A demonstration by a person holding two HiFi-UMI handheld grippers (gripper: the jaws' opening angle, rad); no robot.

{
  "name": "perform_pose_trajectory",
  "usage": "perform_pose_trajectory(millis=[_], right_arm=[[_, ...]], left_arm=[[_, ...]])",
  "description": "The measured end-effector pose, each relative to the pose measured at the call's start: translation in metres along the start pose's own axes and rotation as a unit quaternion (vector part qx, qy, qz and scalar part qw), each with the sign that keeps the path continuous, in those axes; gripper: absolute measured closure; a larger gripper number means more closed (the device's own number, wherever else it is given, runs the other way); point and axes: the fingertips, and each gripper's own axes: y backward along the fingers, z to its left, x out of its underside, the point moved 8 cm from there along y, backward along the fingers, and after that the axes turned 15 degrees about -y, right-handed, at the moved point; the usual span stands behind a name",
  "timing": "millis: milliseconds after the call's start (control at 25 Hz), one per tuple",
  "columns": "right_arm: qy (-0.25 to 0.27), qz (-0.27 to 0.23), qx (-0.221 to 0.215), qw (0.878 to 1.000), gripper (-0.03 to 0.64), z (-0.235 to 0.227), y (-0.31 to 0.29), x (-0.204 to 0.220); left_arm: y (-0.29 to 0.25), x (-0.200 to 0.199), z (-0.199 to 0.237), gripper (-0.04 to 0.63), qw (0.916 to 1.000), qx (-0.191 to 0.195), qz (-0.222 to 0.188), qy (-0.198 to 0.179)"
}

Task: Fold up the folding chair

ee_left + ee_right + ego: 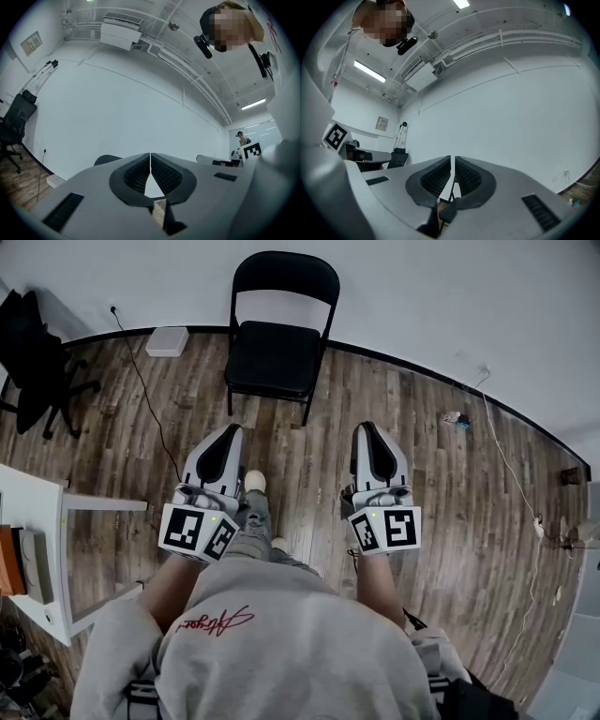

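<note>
Both forearms reach forward side by side, roughly level. The left gripper (228,439) and right gripper (367,435) have their jaws pressed together with nothing between them (each gripper view agrees). The folding chair (277,351) stands unfolded, its back to the wall (422,296), well ahead of both tips. Open wood floor (427,465) lies between the grippers and the chair. A white table (42,512) borders the left side.

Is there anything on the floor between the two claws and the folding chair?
Nothing visible. Only bare wooden floor lies between the left claw, the right claw and the folding chair. A black cable lies left of that path.
</note>
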Motion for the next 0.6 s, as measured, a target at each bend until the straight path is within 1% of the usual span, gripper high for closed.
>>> perform_pose_trajectory(millis=[120,280,440,600], right_arm=[[0.003,0.003,0.000,1.000,0.595,-0.010,-0.021,0.003],[0.016,-0.001,0.005,1.000,0.595,-0.030,-0.060,0.004],[0.015,-0.001,0.020,1.000,0.595,-0.058,-0.124,0.010],[0.025,0.003,0.034,0.999,0.594,-0.078,-0.197,0.021]], left_arm=[[-0.020,0.010,0.013,0.574,1.0000,-0.003,0.002,0.000],[-0.064,0.023,0.030,0.574,1.0000,-0.001,0.008,0.000],[-0.126,0.038,0.056,0.575,0.9997,0.016,0.018,0.004],[-0.189,0.056,0.094,0.574,0.9987,0.036,0.036,-0.007]])
